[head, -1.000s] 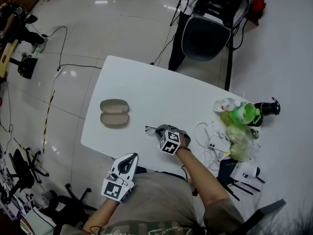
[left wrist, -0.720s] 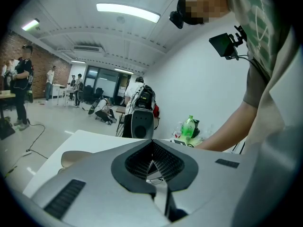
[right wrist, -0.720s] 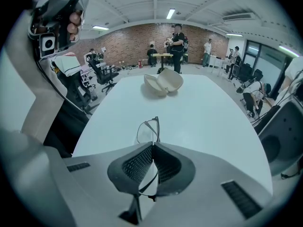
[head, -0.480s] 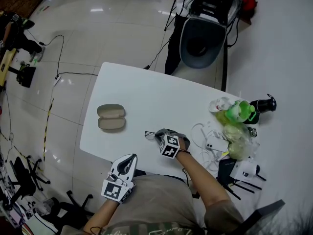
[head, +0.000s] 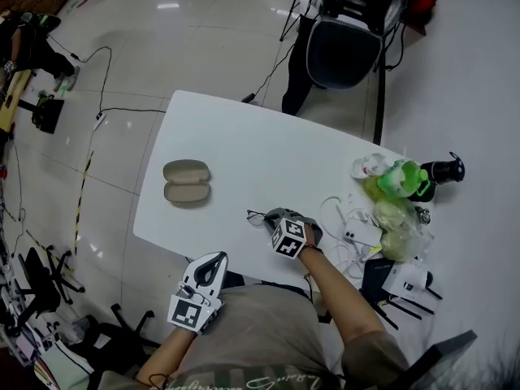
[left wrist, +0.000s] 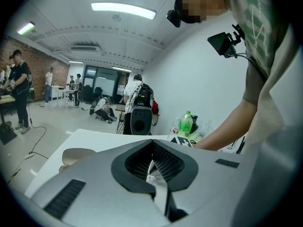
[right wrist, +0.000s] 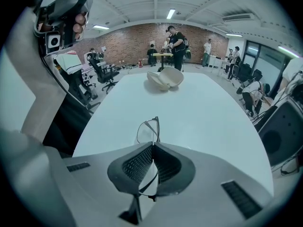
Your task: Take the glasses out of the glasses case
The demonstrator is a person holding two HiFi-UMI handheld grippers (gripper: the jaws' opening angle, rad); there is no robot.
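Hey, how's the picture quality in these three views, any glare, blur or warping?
Head view: sharp, with light glaring off the glossy floor. Left gripper view: strong fisheye bending, dark corners, a ceiling light nearly blown out. Right gripper view: same fisheye curve on the table; the glasses look crisp in the right gripper.

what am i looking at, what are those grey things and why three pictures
No robot: a person holds a gripper in each hand. The top-down picture comes from a camera on their head; the other two ride on the grippers, looking along their fingers. On the white table lie an open glasses case and, at the right end, a green bottle amid cables. The right gripper has its fingers shut on the glasses. The left gripper is shut, empty, off the table's near edge.
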